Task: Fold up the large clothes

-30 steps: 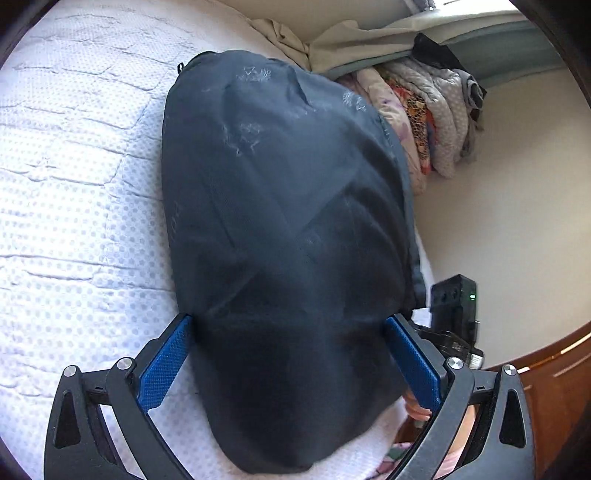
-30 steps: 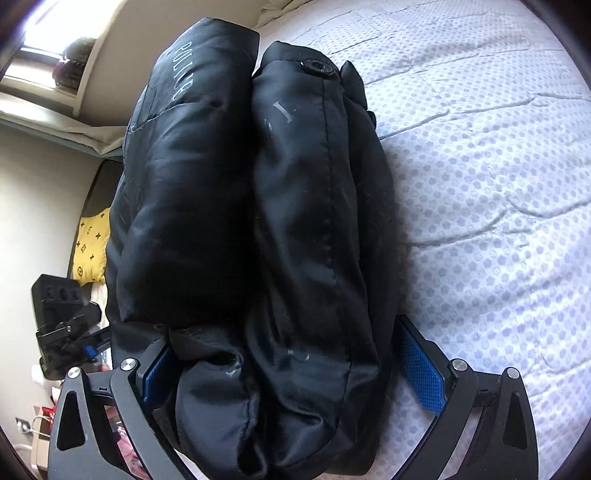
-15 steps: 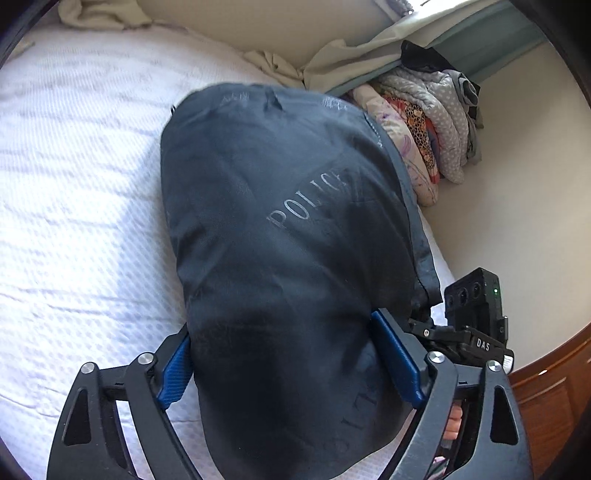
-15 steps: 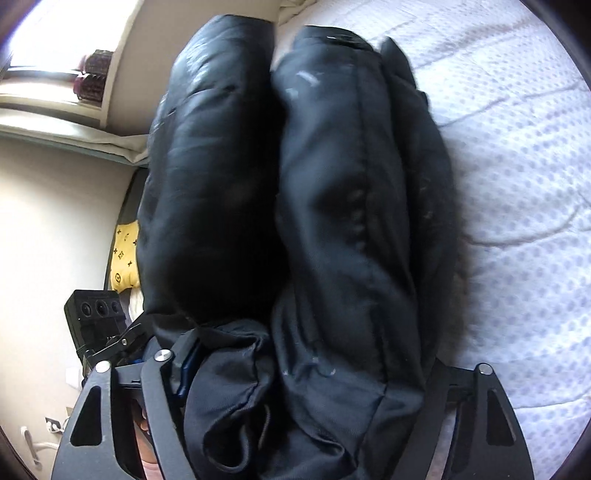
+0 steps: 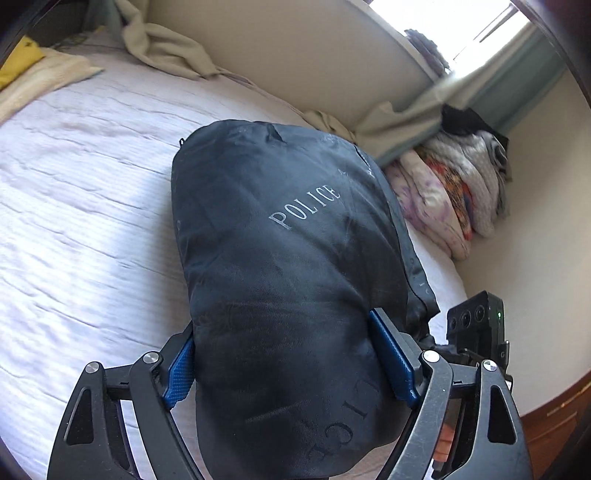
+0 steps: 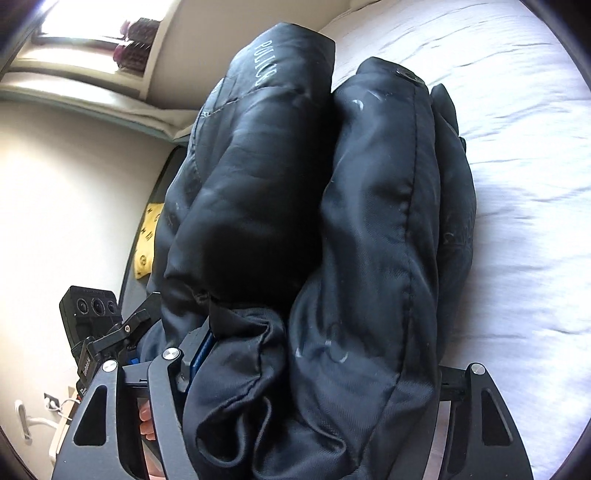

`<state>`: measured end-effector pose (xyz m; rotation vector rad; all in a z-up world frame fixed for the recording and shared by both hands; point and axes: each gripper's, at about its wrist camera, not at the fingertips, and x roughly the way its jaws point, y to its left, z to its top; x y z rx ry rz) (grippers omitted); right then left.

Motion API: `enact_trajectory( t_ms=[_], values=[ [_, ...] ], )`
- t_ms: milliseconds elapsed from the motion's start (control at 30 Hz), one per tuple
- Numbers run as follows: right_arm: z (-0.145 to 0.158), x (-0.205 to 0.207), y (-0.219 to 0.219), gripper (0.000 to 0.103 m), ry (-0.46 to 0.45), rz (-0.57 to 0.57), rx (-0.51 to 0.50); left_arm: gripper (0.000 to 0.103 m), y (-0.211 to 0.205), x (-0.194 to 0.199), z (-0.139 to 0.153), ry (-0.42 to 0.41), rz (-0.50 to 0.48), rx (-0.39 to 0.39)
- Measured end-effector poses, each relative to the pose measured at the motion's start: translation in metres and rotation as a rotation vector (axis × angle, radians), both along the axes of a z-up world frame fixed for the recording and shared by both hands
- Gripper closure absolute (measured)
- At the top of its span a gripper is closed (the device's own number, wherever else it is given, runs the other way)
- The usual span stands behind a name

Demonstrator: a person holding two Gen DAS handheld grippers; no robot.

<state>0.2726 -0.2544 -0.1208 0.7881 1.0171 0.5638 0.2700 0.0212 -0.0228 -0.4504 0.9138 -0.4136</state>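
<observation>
Gripping the folded jacket [image 5: 288, 266] above the bed [image 5: 85, 206], we have both grippers' fingers [image 5: 393, 354] closing wide on the bundle; folding looks complete, placement remains.

A bed with a white quilted cover [image 5: 92, 206] stands against a cream wall [image 5: 280, 48]. A window [image 5: 480, 26] above it admits bright daylight. A pile of folded bedding [image 5: 454, 199] lies at the bed's corner. A yellow cushion [image 6: 147, 236] lies beside the bed. Wooden furniture [image 5: 550, 424] stands nearby.
</observation>
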Motion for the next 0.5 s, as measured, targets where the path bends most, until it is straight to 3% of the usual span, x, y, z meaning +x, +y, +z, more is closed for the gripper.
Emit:
enact_trajectory(
  t_ms=[167,300,400,500],
  values=[
    [-0.004,0.004,0.022,0.033,-0.021,0.001,-0.077,0.015,0.019,0.012,-0.025,0.036,0.021,-0.004],
    [-0.009,0.003,0.022,0.032,0.006,-0.002,-0.113,0.008,0.020,0.013,-0.035,0.054,0.006,0.000],
    [-0.017,0.005,0.018,0.020,0.038,-0.008,-0.110,0.002,0.023,0.011,-0.041,0.058,0.003,0.013],
    [-0.015,0.007,0.014,0.017,0.057,-0.009,-0.098,0.000,0.029,0.007,-0.037,0.054,0.016,0.025]
  ],
)
